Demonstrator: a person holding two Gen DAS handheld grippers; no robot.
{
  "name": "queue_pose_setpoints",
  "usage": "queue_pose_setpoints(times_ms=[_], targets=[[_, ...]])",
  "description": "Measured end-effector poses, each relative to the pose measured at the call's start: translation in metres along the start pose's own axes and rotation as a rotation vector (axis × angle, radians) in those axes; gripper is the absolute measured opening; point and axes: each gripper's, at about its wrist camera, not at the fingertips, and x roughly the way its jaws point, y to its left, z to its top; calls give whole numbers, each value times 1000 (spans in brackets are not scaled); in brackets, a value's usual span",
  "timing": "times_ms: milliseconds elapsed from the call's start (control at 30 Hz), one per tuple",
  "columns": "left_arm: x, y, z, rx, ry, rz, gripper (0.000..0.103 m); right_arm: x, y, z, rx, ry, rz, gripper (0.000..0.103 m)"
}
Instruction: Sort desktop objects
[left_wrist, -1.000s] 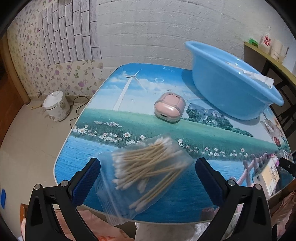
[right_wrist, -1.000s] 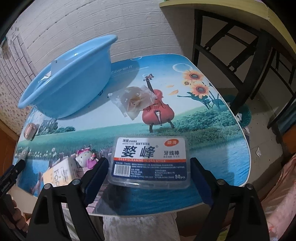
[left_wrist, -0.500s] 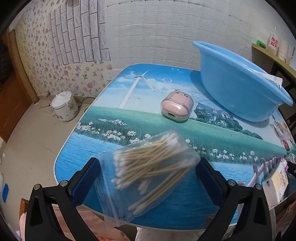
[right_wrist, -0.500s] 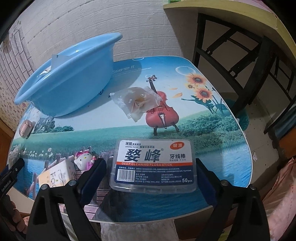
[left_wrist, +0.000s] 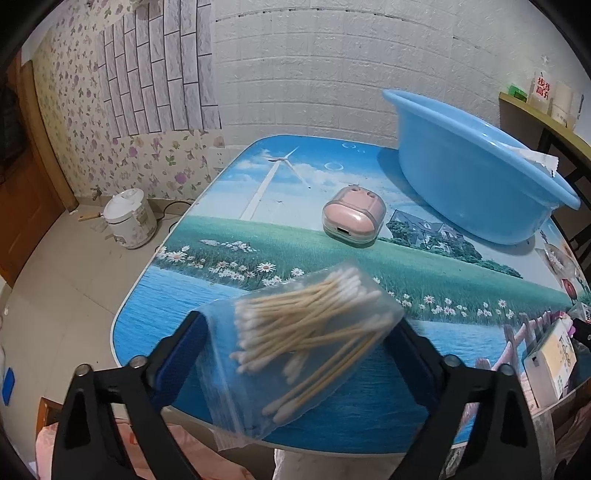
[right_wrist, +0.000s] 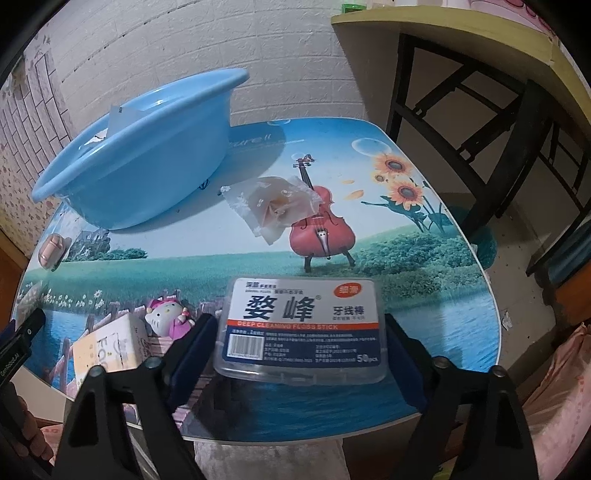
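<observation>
Gripping, left: the left gripper (left_wrist: 295, 341) has its jaws closed in against both sides of the bag of cotton swabs (left_wrist: 299, 343), which sits between them above the near edge of the desk (left_wrist: 295, 236).
Gripping, right: the right gripper (right_wrist: 299, 339) has its jaws set against the two short ends of the floss stick box (right_wrist: 303, 326), which sits between them over the near edge of the desk.
Bag of cotton swabs: clear, soft zip bag, creased and slightly blurred; inside, a loose bundle of pale wooden sticks with white cotton tips, lying slantwise.
Floss stick box: flat rectangular case of clear hard plastic with rounded corners; white label with large dark blue characters, a red stripe, an orange oval and a barcode.
Basin: the blue basin (left_wrist: 476, 177) is smooth, round plastic with a rolled rim, standing at the far side of the desk; a white paper slip rests on its rim.
Pink case: the pink case (left_wrist: 352, 221) is rounded, in a clear shell, lying just beside the basin.
Sachet: the crinkled clear packet (right_wrist: 275, 206) lies flat near the basin.
Other items: a cat figurine (right_wrist: 168, 321) in pink touches a small cardboard box (right_wrist: 110, 349) at the near left.
Desk surface: glossy, with a printed landscape.
</observation>
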Motion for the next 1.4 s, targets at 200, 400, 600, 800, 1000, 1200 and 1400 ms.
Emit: queue_pose_setpoints(times_ms=[200,400,600,800,1000,1200,1400], targets=[[-4,6,2,-6,-11,-20,61,-2,-5,0,9,0,30,82],[-9,10,4,-17,-18,-70,39,-4,-5,0,19,4,45,82],[-13,14,6,-23,-28,-100,32,-5,-8,0,31,8,55,82],[-20,14,6,-24,-38,-119,30,-9,-9,-2,33,-2,60,82],[-28,12,10,-16,-60,-139,28,-13,-9,0,26,-25,69,82],[-32,11,14,-19,-63,-151,26,-14,-10,-1,28,-27,79,82],[-38,10,16,-16,-78,-145,26,-17,-12,-1,32,-36,86,82]])
